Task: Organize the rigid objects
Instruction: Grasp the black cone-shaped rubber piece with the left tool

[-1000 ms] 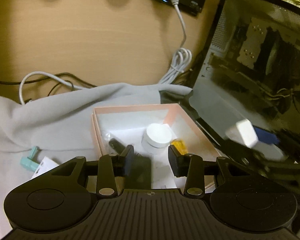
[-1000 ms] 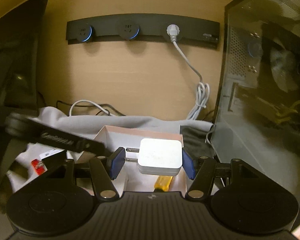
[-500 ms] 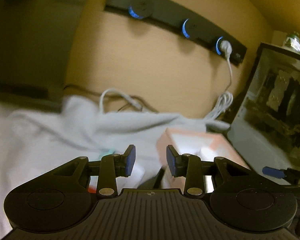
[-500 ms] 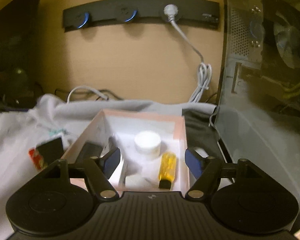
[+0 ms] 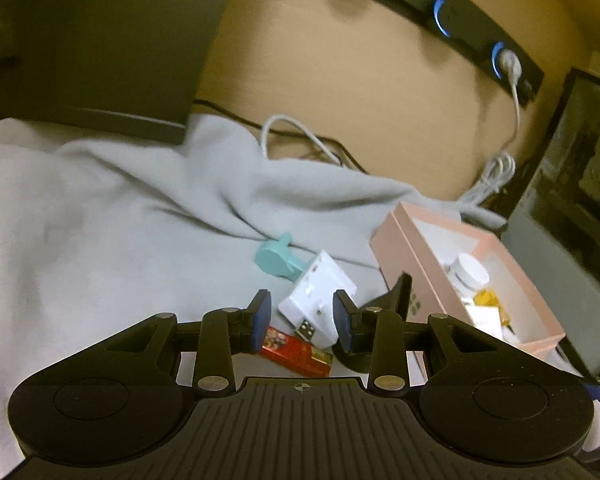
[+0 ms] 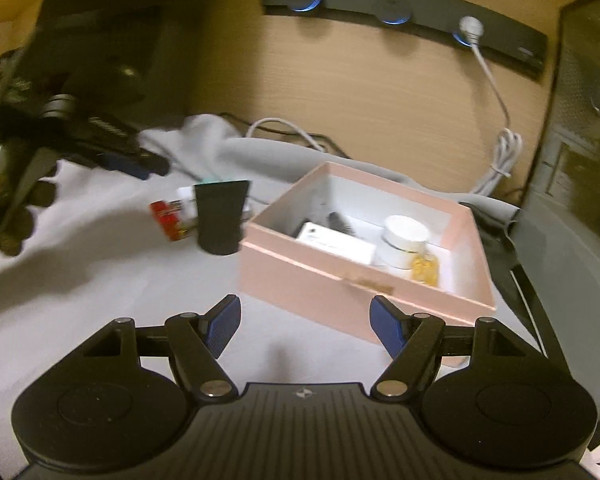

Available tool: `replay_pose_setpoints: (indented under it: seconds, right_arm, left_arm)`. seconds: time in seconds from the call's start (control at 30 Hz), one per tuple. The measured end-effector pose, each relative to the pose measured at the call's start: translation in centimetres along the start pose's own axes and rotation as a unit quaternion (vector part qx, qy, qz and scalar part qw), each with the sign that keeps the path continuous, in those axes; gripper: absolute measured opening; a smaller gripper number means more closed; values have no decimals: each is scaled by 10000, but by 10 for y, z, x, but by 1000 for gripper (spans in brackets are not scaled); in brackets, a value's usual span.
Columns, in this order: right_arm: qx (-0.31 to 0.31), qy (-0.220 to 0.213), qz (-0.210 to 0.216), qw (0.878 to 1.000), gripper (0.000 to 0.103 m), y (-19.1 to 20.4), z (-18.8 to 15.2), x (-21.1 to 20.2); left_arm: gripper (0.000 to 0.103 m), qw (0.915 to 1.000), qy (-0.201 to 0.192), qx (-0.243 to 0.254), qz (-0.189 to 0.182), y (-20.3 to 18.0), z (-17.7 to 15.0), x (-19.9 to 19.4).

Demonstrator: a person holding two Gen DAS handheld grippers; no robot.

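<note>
A pink box point(image 6: 364, 284) sits on grey cloth and holds a white jar point(image 6: 405, 236), a yellow bottle point(image 6: 425, 268), a white charger point(image 6: 336, 242) and a dark item. It also shows in the left wrist view point(image 5: 416, 268). My left gripper point(image 5: 302, 318) is open, just above a white USB adapter point(image 5: 320, 292) and a red packet point(image 5: 296, 354). A teal piece point(image 5: 274, 258) lies behind them and a black object point(image 5: 396, 296) stands beside them. My right gripper point(image 6: 306, 326) is open and empty in front of the box.
The grey cloth point(image 5: 100, 220) covers the desk. A glass PC case point(image 6: 580, 160) stands at the right. A dark monitor point(image 5: 92, 48) stands at the back left. A black socket strip point(image 6: 404, 8) with a white cable point(image 6: 496, 120) is on the wooden wall.
My right gripper let the white charger go into the box and drew back, open. My left gripper swung left from the box to the items on the cloth.
</note>
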State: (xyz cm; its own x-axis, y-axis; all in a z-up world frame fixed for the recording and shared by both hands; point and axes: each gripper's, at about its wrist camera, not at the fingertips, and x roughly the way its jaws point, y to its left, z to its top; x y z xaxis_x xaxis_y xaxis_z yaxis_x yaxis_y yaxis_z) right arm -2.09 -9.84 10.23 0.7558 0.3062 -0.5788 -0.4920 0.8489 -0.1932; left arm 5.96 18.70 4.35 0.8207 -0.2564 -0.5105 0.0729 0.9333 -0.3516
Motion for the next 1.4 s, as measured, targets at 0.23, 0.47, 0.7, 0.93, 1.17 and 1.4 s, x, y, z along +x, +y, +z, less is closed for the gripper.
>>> replay_pose_setpoints:
  seconds: [0.23,0.47,0.7,0.93,1.17,1.4]
  right_arm:
    - [351,171,275,9989,72,1,-11,5]
    - [601,208,355,9973,72,-4,-14,4]
    - [681,147,339,9970,73,-6,-14,4]
    - [772,188,408,9960,74,-9,-14,5]
    - [823,295,407,9953,74,-10,-13,8]
    - [828,496,311,9948,74,-11,-11,15]
  left_arm:
    - [37,9984,14,300,-479,-19,1,6]
    - [37,9942,-36,1003,-383,-54,-5,8]
    - [43,9919,365,1219,-4,-64,-14,46]
    - [51,9850,317,1687,196,-75,-24,59]
    - [51,9769,304,2093,315,-86,-30,60]
    - [51,9867,-47,1624,-13,-61,-29,8]
